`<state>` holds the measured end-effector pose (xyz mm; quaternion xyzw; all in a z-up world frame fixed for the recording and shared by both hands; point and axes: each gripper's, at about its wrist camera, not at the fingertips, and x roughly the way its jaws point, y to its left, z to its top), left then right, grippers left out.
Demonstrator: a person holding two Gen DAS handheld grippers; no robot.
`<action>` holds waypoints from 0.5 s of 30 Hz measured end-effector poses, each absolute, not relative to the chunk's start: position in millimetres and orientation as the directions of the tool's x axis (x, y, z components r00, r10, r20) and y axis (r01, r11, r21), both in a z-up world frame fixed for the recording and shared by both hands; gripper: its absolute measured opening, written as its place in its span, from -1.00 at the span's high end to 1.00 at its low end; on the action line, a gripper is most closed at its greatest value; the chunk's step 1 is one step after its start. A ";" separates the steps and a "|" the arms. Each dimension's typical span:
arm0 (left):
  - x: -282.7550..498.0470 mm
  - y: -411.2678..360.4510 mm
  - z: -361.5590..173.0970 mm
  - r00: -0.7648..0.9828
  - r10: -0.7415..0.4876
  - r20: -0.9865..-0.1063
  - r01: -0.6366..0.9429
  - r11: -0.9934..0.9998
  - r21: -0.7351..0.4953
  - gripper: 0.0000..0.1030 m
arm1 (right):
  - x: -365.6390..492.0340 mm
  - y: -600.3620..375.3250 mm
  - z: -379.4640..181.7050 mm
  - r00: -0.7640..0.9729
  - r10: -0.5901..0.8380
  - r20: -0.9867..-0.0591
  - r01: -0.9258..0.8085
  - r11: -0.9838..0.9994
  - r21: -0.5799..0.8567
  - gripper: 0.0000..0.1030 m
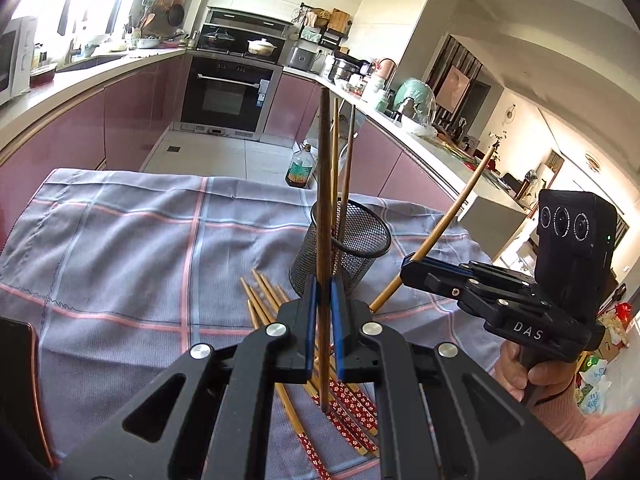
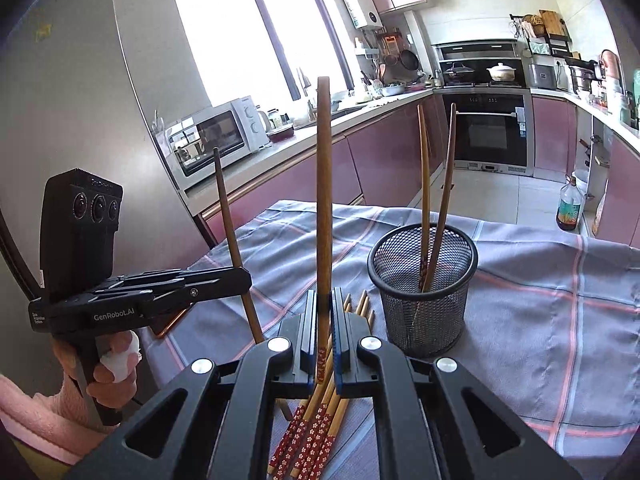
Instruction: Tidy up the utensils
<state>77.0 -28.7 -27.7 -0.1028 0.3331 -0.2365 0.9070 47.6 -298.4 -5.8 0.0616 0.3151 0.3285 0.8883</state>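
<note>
My left gripper (image 1: 323,286) is shut on a dark brown chopstick (image 1: 324,184) held upright; it also shows in the right wrist view (image 2: 244,276). My right gripper (image 2: 325,300) is shut on a lighter chopstick (image 2: 323,184) with a red flowered end, held upright; it shows in the left wrist view (image 1: 412,260) with its chopstick (image 1: 452,212) tilted. A black mesh cup (image 2: 422,296) stands on the cloth and holds two chopsticks (image 2: 425,184); it also shows in the left wrist view (image 1: 344,248). Several chopsticks (image 2: 316,432) lie on the cloth below both grippers.
A grey checked cloth (image 2: 540,320) covers the table. A dark object with a copper edge (image 1: 20,380) lies at the table's left. An oil bottle (image 2: 570,208) stands on the floor beyond the table. Kitchen counters and an oven (image 2: 490,132) are behind.
</note>
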 end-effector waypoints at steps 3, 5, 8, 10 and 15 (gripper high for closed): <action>77.1 -30.5 -23.5 0.667 -0.504 -0.549 0.371 0.863 -0.342 0.85 | 48.5 -302.3 -2.9 0.595 0.620 -0.512 -0.540 0.780 0.316 0.90; 76.9 -31.8 -20.0 0.669 -0.509 -0.542 0.380 0.861 -0.339 0.85 | 49.0 -304.9 -0.2 0.602 0.618 -0.506 -0.538 0.782 0.315 0.90; 77.4 -33.5 -14.6 0.674 -0.512 -0.532 0.389 0.859 -0.334 0.85 | 50.0 -308.4 3.5 0.617 0.612 -0.495 -0.532 0.788 0.310 0.90; 77.6 -34.5 -10.3 0.680 -0.511 -0.525 0.392 0.859 -0.329 0.85 | 50.8 -311.4 6.4 0.624 0.611 -0.487 -0.531 0.789 0.310 0.90; 78.4 -38.6 -3.6 0.695 -0.498 -0.519 0.391 0.867 -0.308 0.85 | 49.4 -317.0 9.8 0.641 0.605 -0.473 -0.527 0.794 0.303 0.90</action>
